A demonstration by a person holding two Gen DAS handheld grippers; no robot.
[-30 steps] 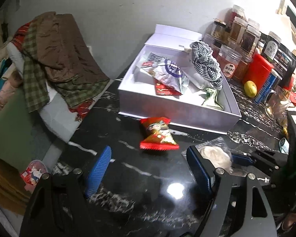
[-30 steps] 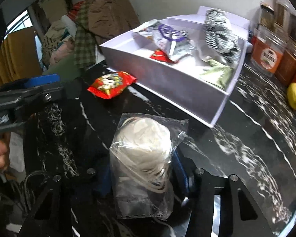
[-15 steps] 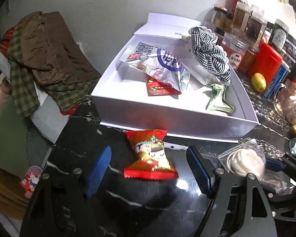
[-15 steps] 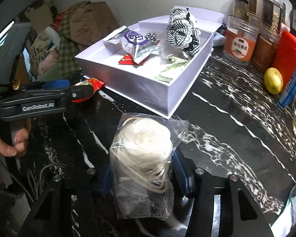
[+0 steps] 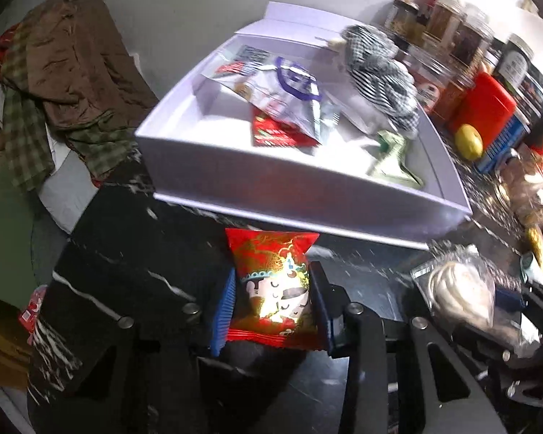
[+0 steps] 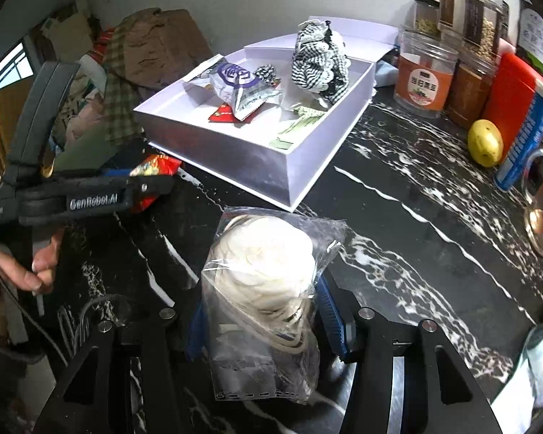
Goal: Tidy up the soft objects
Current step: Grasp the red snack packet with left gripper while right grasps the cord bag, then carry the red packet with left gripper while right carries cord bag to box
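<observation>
Both grippers loaded at the near edge of the white box, snack and bagged item about to go in.

Nearest, the left gripper (image 5: pixel 273 298) is closing its jaws on the red snack packet (image 5: pixel 273 282), whose sides already meet the blue pads (image 5: pixel 225 311) on the black marble counter (image 6: pixel 416 224) just in front of the white box (image 5: pixel 289 195); beside it, the right gripper (image 6: pixel 262 314) is partly closed and pinches a clear bag of white soft stuff (image 6: pixel 262 271), also just short of the box. Inside the box lie a silver pouch (image 5: pixel 286 90), a checked cloth bundle (image 5: pixel 380 72) and a green wrapper (image 5: pixel 394 166); jars (image 6: pixel 425 76) and a lemon (image 6: pixel 485 143) stand beyond its far right side. The step looks like pick-up for packing. Next, each load probably needs lifting over the near wall and releasing on bare floor of the box.
</observation>
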